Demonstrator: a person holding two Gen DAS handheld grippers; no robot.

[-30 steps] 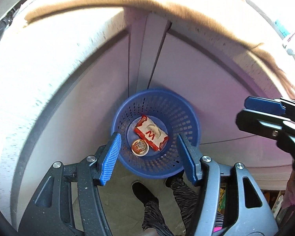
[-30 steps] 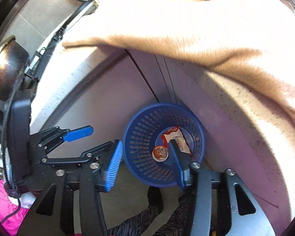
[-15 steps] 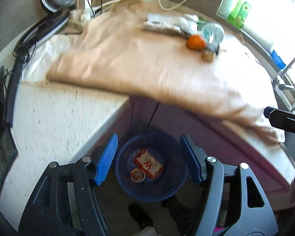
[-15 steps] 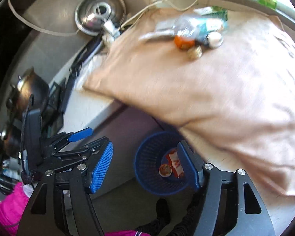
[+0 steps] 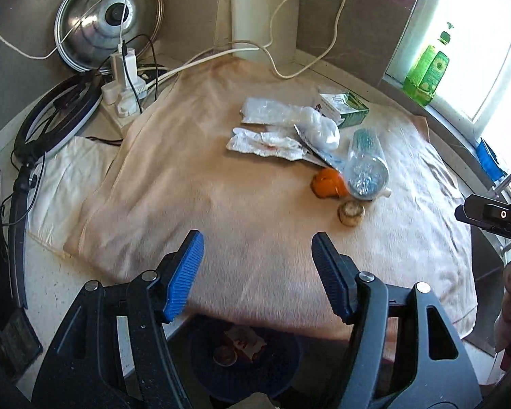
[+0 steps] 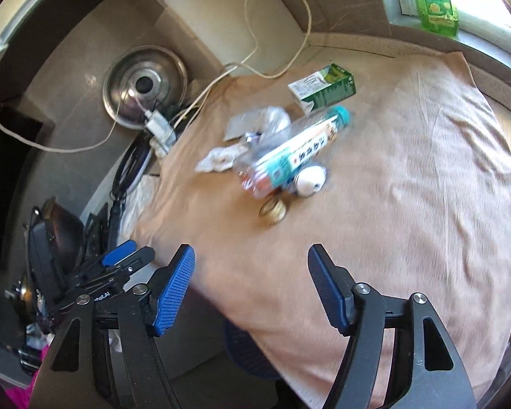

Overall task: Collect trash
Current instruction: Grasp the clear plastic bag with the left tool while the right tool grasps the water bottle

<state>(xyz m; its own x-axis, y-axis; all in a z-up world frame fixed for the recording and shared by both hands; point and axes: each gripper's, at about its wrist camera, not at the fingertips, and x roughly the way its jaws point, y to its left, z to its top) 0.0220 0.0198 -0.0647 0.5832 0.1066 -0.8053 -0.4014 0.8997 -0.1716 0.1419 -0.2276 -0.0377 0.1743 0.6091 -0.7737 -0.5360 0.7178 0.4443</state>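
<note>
Both grippers hang over the near edge of the table, each spread wide and holding nothing: the left gripper (image 5: 257, 274) and the right gripper (image 6: 250, 288). On the beige cloth (image 5: 221, 204), toward 1 o'clock of the left gripper, the trash lies bunched: bottle (image 5: 366, 167), orange peel (image 5: 327, 184), cap (image 5: 351, 213), tissue (image 5: 265, 143), carton (image 5: 345, 109). At 6 o'clock, below the table edge, sits the blue basket (image 5: 282, 371), wrappers inside.

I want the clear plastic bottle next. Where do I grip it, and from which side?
Grip the plastic bottle across its labelled mid-body, coming down from above with the right gripper, which is open. It lies on its side on the cloth, so that round body is probably the only span clear of the other trash.
</note>
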